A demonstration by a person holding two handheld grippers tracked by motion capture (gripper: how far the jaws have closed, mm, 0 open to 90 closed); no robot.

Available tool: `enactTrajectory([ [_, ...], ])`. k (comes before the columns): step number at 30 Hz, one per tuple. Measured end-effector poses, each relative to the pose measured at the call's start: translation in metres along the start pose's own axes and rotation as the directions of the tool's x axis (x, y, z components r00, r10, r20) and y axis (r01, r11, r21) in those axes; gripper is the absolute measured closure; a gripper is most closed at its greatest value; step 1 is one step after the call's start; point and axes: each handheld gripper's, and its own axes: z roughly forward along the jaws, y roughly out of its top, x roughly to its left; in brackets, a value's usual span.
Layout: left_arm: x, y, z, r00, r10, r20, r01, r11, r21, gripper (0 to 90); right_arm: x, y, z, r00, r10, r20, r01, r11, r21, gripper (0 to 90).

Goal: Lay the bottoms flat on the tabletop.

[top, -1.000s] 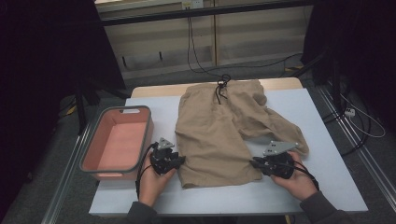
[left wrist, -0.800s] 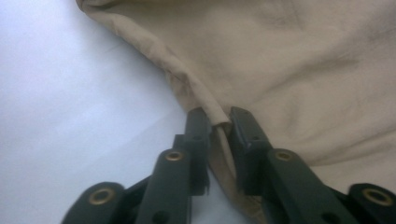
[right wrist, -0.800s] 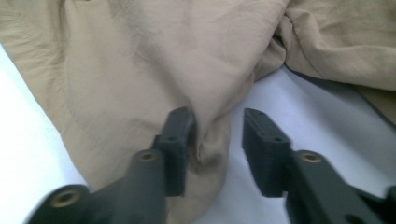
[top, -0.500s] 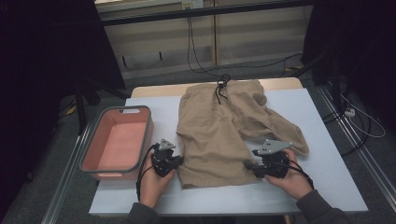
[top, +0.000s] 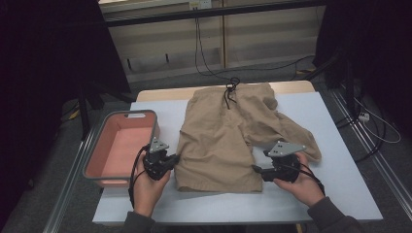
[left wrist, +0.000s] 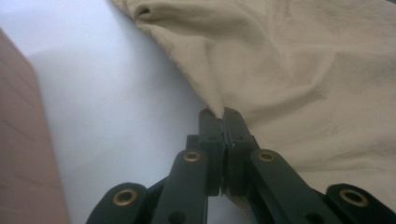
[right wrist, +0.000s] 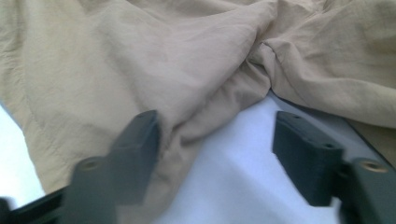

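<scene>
So there's a pair of tan shorts (top: 228,138) spread flat across the middle of the bench (top: 340,194), waistband up at the far edge with the dark drawstring (top: 230,90) bunched there, and one leg flopped out crooked toward the right edge. The left gripper (top: 171,160) sits at the left side seam of the shorts, down near the hem and the near edge, and its jaws are clamped tight on a little pinch of the fabric; in the left gripper view you can see the cloth (left wrist: 280,70) pulled up into a small peak right where the black tips meet (left wrist: 223,115). The right gripper (top: 256,169) is over at the right side of the near hem, by the crotch fold, and its jaws have just been opening: in the right gripper view they stand well apart (right wrist: 219,140), the left one lying against the tan fabric (right wrist: 140,56), the right one over bare bench, so nothing is actually grasped there. A pinkish bin with a grey rim (top: 121,115) sits at the left edge of the bench, just beside the left hand (top: 145,189). The right hand (top: 303,187) rests near the bench's front edge.
</scene>
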Motion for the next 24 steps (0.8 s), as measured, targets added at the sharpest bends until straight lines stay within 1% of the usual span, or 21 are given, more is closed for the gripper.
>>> enactTrajectory([
  [2, 0.002, 0.0, -0.002, 0.9999, 0.004, -0.01, -0.004, 1.0, 0.005, 88.3, -0.001, 0.003, 0.002, 1.0, 0.006, 0.004, -0.006, 1.0, -0.002, 39.9],
  [4, 0.003, 0.0, -0.003, 0.9999, -0.009, -0.007, 0.009, 1.0, 0.001, 88.3, -0.002, 0.005, 0.005, 0.9999, 0.017, -0.004, -0.017, 1.0, -0.003, 44.9],
  [5, 0.004, 0.0, -0.003, 0.9999, -0.009, -0.008, 0.009, 0.9999, -0.004, 88.3, -0.003, 0.006, 0.007, 0.9997, 0.023, 0.001, -0.023, 1.0, -0.002, 45.2],
  [6, 0.004, 0.0, -0.003, 0.9999, -0.011, -0.008, 0.011, 0.9999, -0.002, 88.4, -0.004, 0.007, 0.009, 0.9996, 0.027, 0.013, -0.027, 1.0, 0.001, 47.8],
  [7, 0.004, 0.0, -0.002, 0.9999, -0.009, -0.008, 0.009, 1.0, -0.001, 88.3, -0.005, 0.008, 0.011, 0.9995, 0.029, 0.013, -0.029, 1.0, 0.004, 50.3],
  [8, 0.004, 0.0, -0.002, 1.0, -0.002, -0.007, 0.002, 1.0, 0.006, 88.3, -0.006, 0.009, 0.013, 0.9992, 0.038, 0.016, -0.038, 0.999, 0.003, 50.8],
  [9, 0.003, -0.001, -0.001, 0.9999, -0.006, -0.009, 0.006, 1.0, 0.004, 88.3, -0.007, 0.01, 0.015, 0.9988, 0.041, 0.027, -0.041, 0.999, 0.004, 51.1],
  [11, 0.003, -0.001, 0.0, 1.0, -0.004, -0.009, 0.005, 0.9999, 0.01, 88.3, -0.008, 0.012, 0.02, 0.9983, 0.047, 0.035, -0.047, 0.999, 0.005, 51.5],
  [12, 0.003, -0.001, 0.001, 0.9999, -0.009, -0.007, 0.009, 0.9999, 0.006, 88.3, -0.008, 0.013, 0.023, 0.9982, 0.05, 0.033, -0.05, 0.999, 0.015, 51.6],
  [14, 0.003, -0.002, 0.002, 0.9999, -0.011, -0.009, 0.011, 0.9999, 0.008, 88.3, -0.006, 0.013, 0.029, 0.9986, 0.039, 0.036, -0.04, 0.999, 0.035, 51.6],
  [18, 0.004, -0.002, 0.001, 0.9999, -0.012, -0.002, 0.012, 0.9999, 0.006, 88.3, -0.001, 0.012, 0.037, 0.9996, 0.014, 0.024, -0.015, 0.997, 0.07, 53.5],
  [20, 0.004, -0.002, 0.001, 0.9999, -0.013, 0.0, 0.013, 0.9999, 0.006, 88.3, 0.0, 0.011, 0.041, 0.9999, 0.006, 0.015, -0.007, 0.996, 0.086, 57.5],
  [22, 0.004, -0.002, 0.002, 0.9999, -0.016, 0.001, 0.016, 0.9999, 0.003, 88.3, -0.001, 0.01, 0.045, 0.9999, 0.011, -0.004, -0.01, 0.995, 0.101, 59.0],
  [24, 0.004, -0.003, 0.003, 0.9998, -0.019, 0.001, 0.019, 0.9998, 0.003, 88.3, -0.001, 0.009, 0.049, 0.9998, 0.015, -0.014, -0.014, 0.994, 0.106, 63.5],
])
